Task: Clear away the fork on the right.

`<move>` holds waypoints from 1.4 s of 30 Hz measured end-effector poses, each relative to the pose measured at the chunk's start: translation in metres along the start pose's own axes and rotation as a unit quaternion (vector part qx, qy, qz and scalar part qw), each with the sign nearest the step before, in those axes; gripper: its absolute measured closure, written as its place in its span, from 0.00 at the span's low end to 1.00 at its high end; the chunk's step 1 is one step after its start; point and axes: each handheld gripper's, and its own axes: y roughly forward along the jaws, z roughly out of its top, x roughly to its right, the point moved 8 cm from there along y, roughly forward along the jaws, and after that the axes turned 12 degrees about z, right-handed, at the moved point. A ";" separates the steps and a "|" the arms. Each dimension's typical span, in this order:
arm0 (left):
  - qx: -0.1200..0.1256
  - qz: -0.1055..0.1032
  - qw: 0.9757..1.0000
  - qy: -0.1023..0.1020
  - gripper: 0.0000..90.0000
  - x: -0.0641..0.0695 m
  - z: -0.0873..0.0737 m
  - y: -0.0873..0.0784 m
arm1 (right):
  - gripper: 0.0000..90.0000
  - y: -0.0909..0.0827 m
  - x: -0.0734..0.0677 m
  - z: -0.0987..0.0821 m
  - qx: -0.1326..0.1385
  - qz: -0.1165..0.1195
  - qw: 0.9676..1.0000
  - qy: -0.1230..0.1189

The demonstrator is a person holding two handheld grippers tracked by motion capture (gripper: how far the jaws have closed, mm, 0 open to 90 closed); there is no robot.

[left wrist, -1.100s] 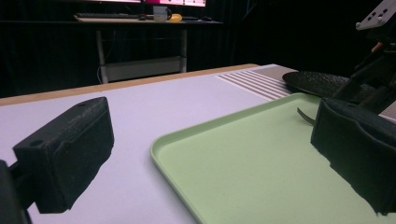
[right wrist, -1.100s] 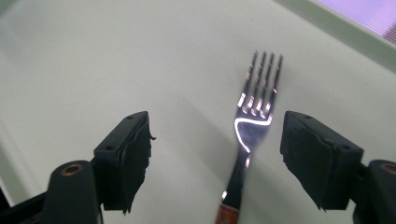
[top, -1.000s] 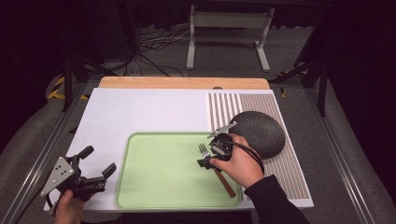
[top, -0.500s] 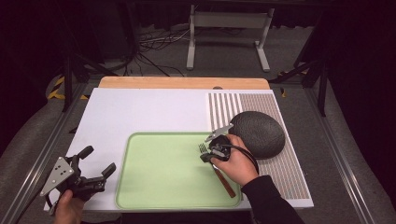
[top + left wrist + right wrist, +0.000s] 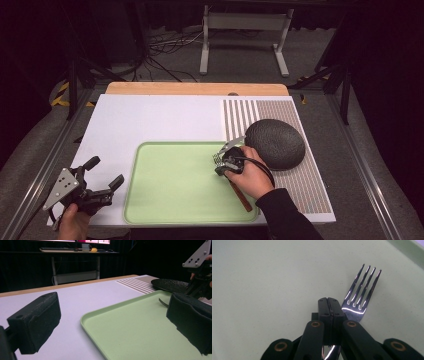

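Note:
A silver fork (image 5: 359, 292) lies on the light green tray (image 5: 170, 200), its tines (image 5: 216, 158) pointing left near the tray's right side. My right gripper (image 5: 328, 305) points down at the fork's neck, jaws pressed together, with the fork's shiny stem running beneath them. From above, the right gripper (image 5: 221, 164) sits at the tray's right edge, held in a hand. My left gripper (image 5: 106, 171) rests at the table's front left corner beside the tray. Its jaws (image 5: 112, 322) stand wide apart with nothing between them.
A dark round domed plate (image 5: 275, 142) sits on a striped mat (image 5: 310, 190) just right of the tray. A brown handle (image 5: 241, 196) sticks out from under the right hand. White tabletop (image 5: 150, 120) stretches behind the tray.
The right hand has shifted only slightly at the fork's neck. The fork lies where it did. The left gripper has kept still.

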 end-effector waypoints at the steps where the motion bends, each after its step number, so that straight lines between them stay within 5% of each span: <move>1: 0.000 0.000 1.000 0.000 0.00 0.000 0.000 0.000 | 1.00 0.000 0.001 0.000 0.000 -0.001 1.000 0.000; 42: -0.002 -0.002 1.000 0.000 0.00 0.001 -0.001 0.001 | 1.00 -0.017 0.035 -0.015 0.010 -0.054 0.998 0.043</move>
